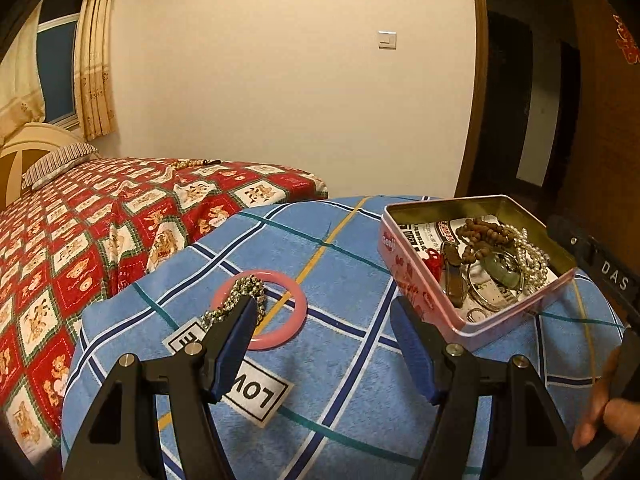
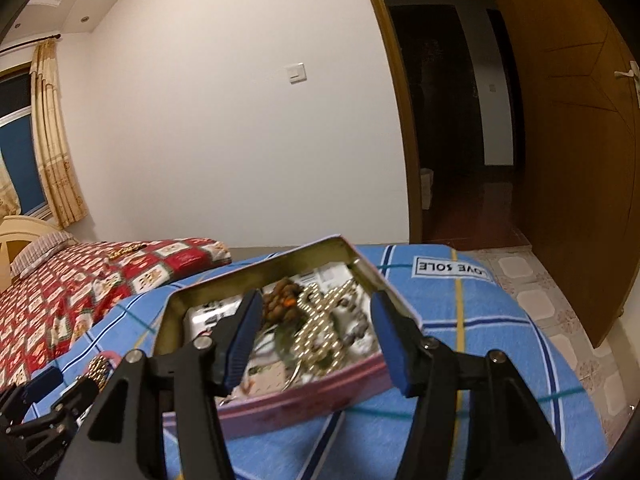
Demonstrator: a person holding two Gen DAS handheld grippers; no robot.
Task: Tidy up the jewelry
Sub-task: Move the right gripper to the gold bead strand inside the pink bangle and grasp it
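A pink tin box (image 1: 416, 280) lies open on the blue plaid towel (image 1: 328, 240). It holds brown wooden beads (image 1: 482, 232), a pearl strand (image 1: 528, 252), a jade piece and metal rings. A pink bangle (image 1: 288, 322) lies on the towel with a silver bead chain (image 1: 236, 296) draped over its left side. My left gripper (image 1: 324, 308) is open just above the towel, its left finger over the chain and bangle. My right gripper (image 2: 316, 308) is open and empty, hovering over the tin (image 2: 280, 400), above the pearls (image 2: 320, 320).
A bed with a red bear-print cover (image 1: 100, 220) lies to the left, with a bead string (image 1: 192, 163) far back on it. An open wooden door (image 2: 580, 160) and a dark hallway are at the right. A tiled floor (image 2: 560, 300) shows past the towel.
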